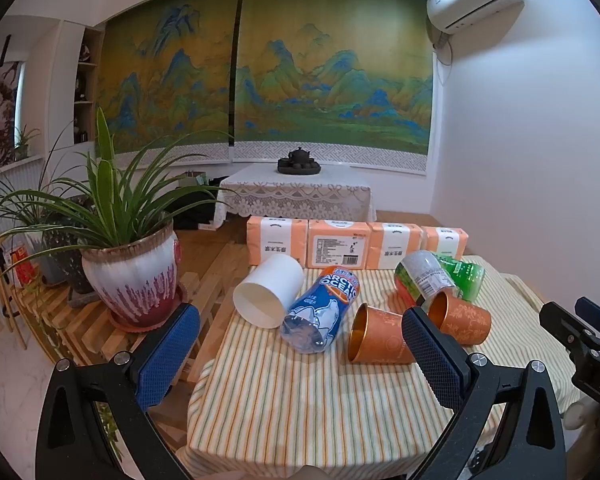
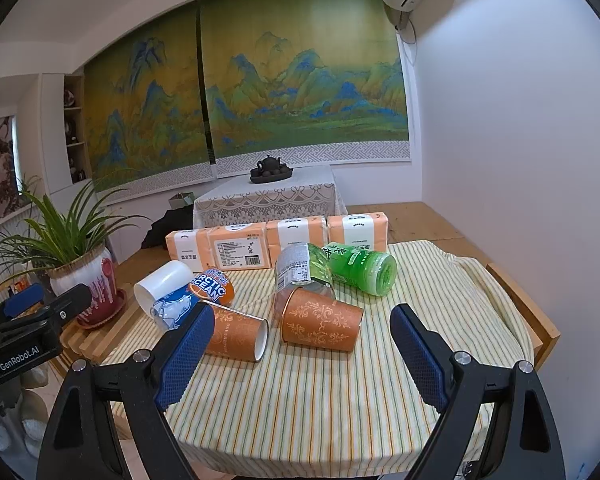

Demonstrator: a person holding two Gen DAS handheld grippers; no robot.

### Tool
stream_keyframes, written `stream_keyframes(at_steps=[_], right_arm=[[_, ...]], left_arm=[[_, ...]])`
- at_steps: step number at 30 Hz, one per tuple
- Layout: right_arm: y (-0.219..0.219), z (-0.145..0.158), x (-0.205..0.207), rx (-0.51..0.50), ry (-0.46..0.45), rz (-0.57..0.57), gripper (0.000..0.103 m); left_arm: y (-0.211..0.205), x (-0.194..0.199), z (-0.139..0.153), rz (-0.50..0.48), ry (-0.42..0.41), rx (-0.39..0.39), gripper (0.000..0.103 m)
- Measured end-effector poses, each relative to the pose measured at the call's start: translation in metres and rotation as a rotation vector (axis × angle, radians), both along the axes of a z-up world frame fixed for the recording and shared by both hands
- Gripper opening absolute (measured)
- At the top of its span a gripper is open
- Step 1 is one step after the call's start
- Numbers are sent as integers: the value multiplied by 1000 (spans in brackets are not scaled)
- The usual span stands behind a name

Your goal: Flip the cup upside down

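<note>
Cups lie toppled on the striped cloth (image 2: 300, 400) ahead. Right gripper (image 2: 300, 352), jaws spread and empty, is nearer: patterned cup (image 2: 320, 322) directly beyond, axis crosswise (mouth rightward). Second orange cup (image 2: 236, 336) beside its left finger. Left gripper (image 1: 300, 354) likewise spread, empty.

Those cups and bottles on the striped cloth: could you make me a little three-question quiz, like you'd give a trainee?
1. True or false: the white cup stands upright on the striped cloth.
2. How many orange patterned cups are there? A) one B) two C) three
3. Fill in: the left gripper and the right gripper both have their jaws ____.

Key:
1. False; it lies on its side beside the Arctic Ocean bottle.
2. B; the near orange cup and the far orange cup, both on their sides.
3. Open; neither holds anything.
</note>
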State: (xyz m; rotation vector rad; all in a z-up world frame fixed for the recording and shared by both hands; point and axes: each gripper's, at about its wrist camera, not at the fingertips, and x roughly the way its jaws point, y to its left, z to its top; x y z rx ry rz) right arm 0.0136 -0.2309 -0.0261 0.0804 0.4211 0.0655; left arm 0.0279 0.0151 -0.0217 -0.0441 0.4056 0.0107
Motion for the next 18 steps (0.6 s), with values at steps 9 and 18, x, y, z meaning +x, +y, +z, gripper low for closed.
stream_keyframes(at_steps=[9, 18], right_arm=[[-1, 0, 2, 1, 5, 1, 87], [-1, 0, 3, 4, 10, 1, 87]], left_arm=[[0, 0, 0, -2, 2, 0, 102], [-3, 3, -3, -5, 7, 1, 102]])
